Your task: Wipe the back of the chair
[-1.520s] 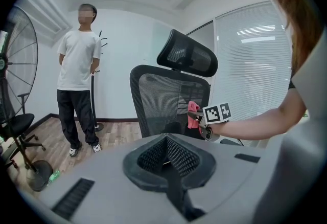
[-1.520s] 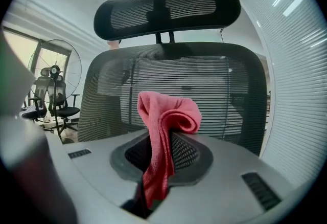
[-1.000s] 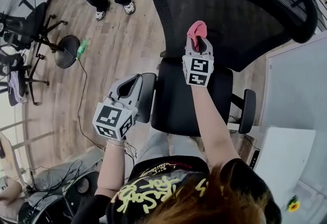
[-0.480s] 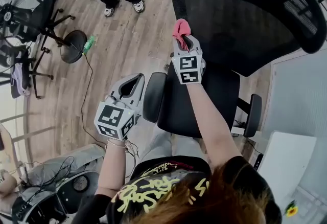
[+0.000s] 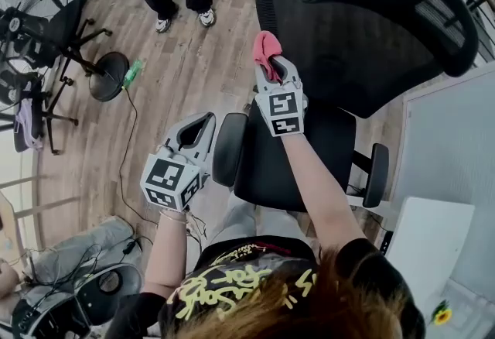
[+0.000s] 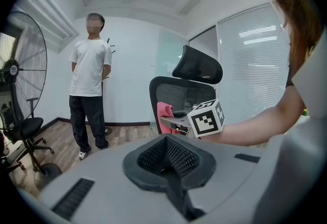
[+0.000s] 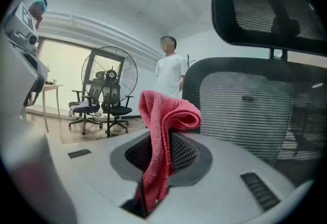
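Head view: shows a pink cloth (image 5: pixel 267 46) clenched in the fingers of the right gripper (image 5: pixel 273 66), just at the side edge of the chair back (image 5: pixel 371 43); contact not sure. Left gripper (image 5: pixel 199 128) low beside the chair's armrest (image 5: pixel 226 148).

Left gripper view: fingers closed together on nothing.

Right gripper view: only a thin strip of folded cloth pinched, top drooping. Could slip out under hard rubbing, or could push the unsteadied chair away. Black curved mesh, upright, headrest above.

Black T-shirt (image 5: pixel 232 287) with yellow lettering, reddish hair (image 5: pixel 309 310); grey left tool (image 5: pixel 203 125) and right tool (image 5: pixel 274 66) with square black-and-white markers.
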`<control>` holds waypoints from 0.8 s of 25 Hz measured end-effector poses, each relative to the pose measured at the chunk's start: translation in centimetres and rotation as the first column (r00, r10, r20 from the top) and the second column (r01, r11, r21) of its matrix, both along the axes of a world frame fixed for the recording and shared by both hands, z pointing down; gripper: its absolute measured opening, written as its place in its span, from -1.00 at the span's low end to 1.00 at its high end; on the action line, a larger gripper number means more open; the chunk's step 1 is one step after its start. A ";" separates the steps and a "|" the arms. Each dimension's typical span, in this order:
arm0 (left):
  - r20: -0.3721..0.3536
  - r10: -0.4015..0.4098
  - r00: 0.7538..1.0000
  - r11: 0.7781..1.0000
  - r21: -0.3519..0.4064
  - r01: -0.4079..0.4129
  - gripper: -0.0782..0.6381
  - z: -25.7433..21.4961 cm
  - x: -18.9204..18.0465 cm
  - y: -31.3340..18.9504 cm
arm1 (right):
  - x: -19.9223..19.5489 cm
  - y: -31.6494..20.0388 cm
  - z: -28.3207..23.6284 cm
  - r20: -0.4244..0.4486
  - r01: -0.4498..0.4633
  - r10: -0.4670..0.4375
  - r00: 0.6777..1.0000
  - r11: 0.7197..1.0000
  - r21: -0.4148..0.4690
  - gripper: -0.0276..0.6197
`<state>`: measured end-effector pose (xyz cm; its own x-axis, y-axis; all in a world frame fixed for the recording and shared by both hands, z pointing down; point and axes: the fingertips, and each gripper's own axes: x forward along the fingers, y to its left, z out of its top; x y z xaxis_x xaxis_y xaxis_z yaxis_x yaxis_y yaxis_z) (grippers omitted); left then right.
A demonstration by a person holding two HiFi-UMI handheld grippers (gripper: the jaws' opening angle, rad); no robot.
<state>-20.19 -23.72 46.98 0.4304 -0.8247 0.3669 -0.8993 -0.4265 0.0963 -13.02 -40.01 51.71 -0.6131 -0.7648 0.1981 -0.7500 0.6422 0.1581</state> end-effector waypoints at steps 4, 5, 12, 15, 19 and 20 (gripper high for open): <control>0.002 0.026 1.000 0.999 0.023 -0.026 -0.80 -1.4 1.6 -0.1 | 2.1 1.9 -2.9 0.027 0.018 -0.019 0.999 0.999 0.041 -0.73; 0.002 0.033 0.999 0.999 0.030 -0.033 -0.80 -1.8 2.0 -0.2 | 2.8 2.4 -3.7 0.035 0.021 -0.023 0.999 0.999 0.049 -0.73; -0.012 0.098 0.995 0.992 0.084 -0.097 -0.80 -4.7 5.6 -1.4 | 8.2 6.2 -9.0 0.107 0.008 -0.019 0.994 0.995 0.098 -0.73; -0.018 0.132 0.991 0.986 0.109 -0.130 -0.80 -6.2 7.3 -1.3 | 10.4 8.6 -10.9 0.124 0.000 -0.014 0.992 0.994 0.111 -0.73; -0.019 0.181 0.983 0.973 0.148 -0.177 -0.80 -7.7 10.2 -1.8 | 13.7 10.8 -13.0 0.141 -0.014 -0.006 0.990 0.990 0.138 -0.73; -0.019 0.192 0.981 0.970 0.157 -0.186 -0.80 -8.1 10.8 -1.6 | 14.5 11.4 -13.5 0.147 -0.020 -0.001 0.989 0.990 0.143 -0.73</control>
